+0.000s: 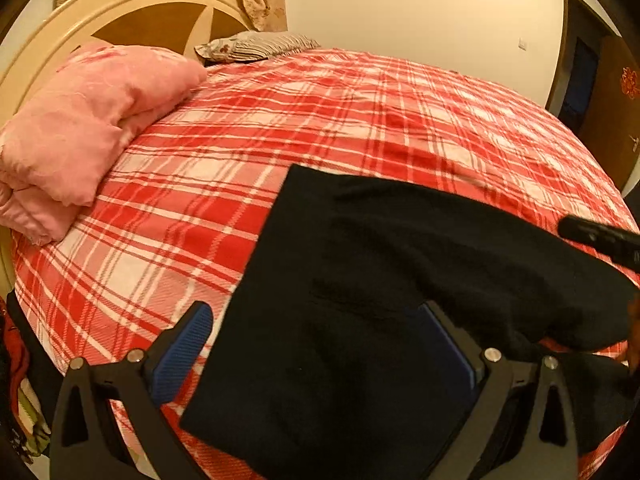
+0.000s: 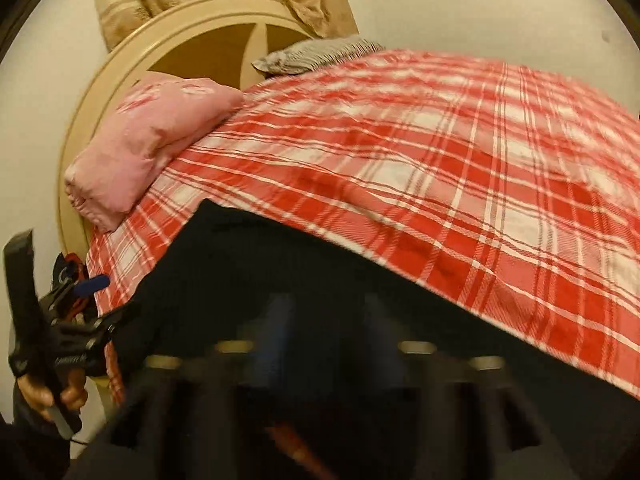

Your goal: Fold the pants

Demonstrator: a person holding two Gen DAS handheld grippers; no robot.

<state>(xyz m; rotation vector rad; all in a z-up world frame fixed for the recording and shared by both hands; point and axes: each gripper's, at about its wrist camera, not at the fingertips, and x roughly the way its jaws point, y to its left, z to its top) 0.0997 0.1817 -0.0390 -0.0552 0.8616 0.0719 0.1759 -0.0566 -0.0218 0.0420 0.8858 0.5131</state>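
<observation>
The left wrist view is sharp: the left claw (image 1: 320,344) is spread wide, one blue pad bare at lower left over the plaid, the other half hidden under the black pants (image 1: 360,280), which drape across the gap between the fingers in the lower middle of the frame. At the right edge a dark piece of the other tool pokes in.

The right wrist view is blurred at the bottom. The right claw (image 2: 320,320) shows only as smeared shapes against the pants (image 2: 280,280), and I cannot tell whether it is spread or pinching. At lower left a hand (image 2: 52,396) grips the left tool's handle — seen only here.

A folded pink quilt (image 1: 80,132) lies at upper left against the curved headboard (image 1: 120,4), a striped pillow (image 1: 256,46) beside it. The red plaid bed (image 1: 360,120) is bare from the pants' upper edge to its upper-right edge.
</observation>
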